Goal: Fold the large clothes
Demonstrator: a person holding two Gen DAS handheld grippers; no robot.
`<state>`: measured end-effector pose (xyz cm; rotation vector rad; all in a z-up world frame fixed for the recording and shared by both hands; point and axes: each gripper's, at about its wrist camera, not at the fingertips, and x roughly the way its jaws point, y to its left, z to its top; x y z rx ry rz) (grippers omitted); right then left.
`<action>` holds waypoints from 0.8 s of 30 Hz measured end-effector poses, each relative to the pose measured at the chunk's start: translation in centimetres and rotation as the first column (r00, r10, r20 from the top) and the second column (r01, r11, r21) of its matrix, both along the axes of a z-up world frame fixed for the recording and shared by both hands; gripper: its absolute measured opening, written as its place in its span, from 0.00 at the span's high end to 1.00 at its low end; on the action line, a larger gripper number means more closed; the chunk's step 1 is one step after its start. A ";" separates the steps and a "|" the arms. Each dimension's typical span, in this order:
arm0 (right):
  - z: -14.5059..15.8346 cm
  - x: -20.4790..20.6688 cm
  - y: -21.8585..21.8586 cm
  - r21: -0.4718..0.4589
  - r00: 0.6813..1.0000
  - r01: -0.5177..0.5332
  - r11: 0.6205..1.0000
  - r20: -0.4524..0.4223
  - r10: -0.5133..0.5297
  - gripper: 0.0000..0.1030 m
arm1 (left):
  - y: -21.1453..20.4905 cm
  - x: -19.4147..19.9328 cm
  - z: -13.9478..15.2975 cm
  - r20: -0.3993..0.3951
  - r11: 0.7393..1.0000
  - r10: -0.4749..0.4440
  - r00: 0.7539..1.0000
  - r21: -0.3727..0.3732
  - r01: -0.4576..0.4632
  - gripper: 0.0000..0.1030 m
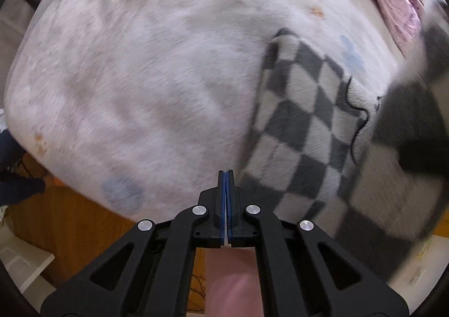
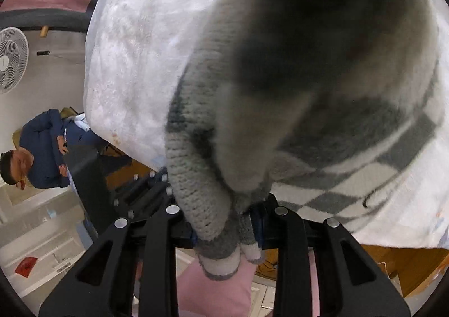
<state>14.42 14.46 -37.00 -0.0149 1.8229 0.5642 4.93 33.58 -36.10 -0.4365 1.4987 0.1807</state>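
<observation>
One checkered sweater (image 1: 303, 126), right on the pale bedspread (image 1: 140, 78); bare cover left. Right gripper (image 2: 227, 228) pinches its ribbed edge, lifted. Left gripper (image 1: 226, 176) pressed together, holding nothing.

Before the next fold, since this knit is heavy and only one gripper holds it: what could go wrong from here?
The right gripper pinches a thick bunch of the checkered sweater, so layers could slip out unevenly. The left gripper is shut on nothing, leaving the rest unsupported on the white bedspread. Part of the sweater lies near the bed's edge and may slide to the floor.
</observation>
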 end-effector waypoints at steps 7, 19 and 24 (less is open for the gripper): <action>-10.0 1.7 5.5 0.003 0.981 -0.092 0.996 -0.168 0.092 0.18 | 1.7 -0.6 -0.4 -0.061 1.000 0.007 0.998 0.022 -0.006 0.98; 0.0 5.2 -6.6 0.143 0.987 0.156 0.977 0.024 -0.161 0.25 | 0.0 4.3 5.4 0.051 0.993 -0.080 0.995 0.088 0.075 0.98; 1.1 7.4 -14.3 0.000 0.931 0.315 0.949 0.195 -0.309 0.68 | -5.0 9.7 6.4 0.122 0.979 -0.196 0.973 0.072 0.188 0.98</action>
